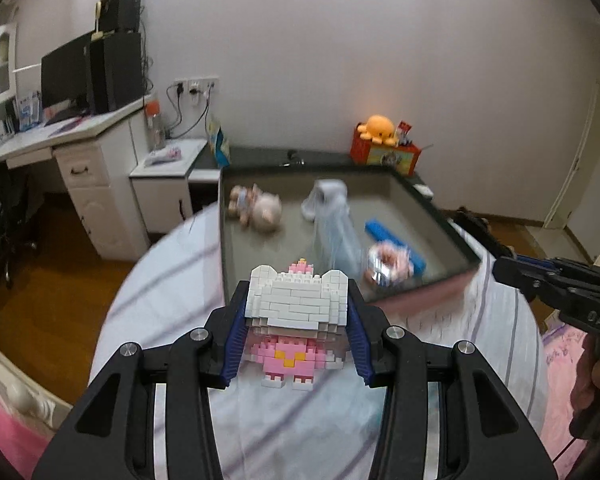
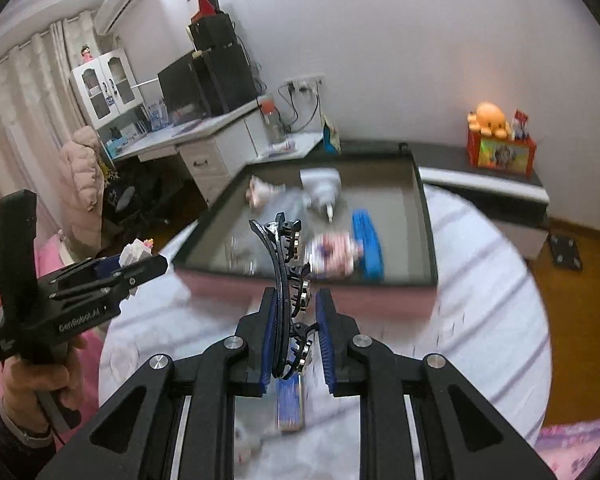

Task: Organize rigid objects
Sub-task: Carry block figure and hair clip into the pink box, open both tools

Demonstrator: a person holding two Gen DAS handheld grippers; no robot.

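Left claw (image 1: 298,316) grips brick figure (image 1: 296,320), "GenRobot.AI" printed; right claw (image 2: 296,340) clamps hair clip (image 2: 290,280).

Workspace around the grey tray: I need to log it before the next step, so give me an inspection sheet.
Surface: striped bedsheet under a shallow grey tray.
Job's things: brick figure and black hair clip, both held. In the tray: doll, blue bar, blurred white items.
Clutter: small flat item on the sheet below the clip.
Grippers: left gripper shut on the figure; right gripper shut on the clip.
Cables: plugs and leads at the wall socket.
Surroundings: desk with monitor, orange plush on a box.
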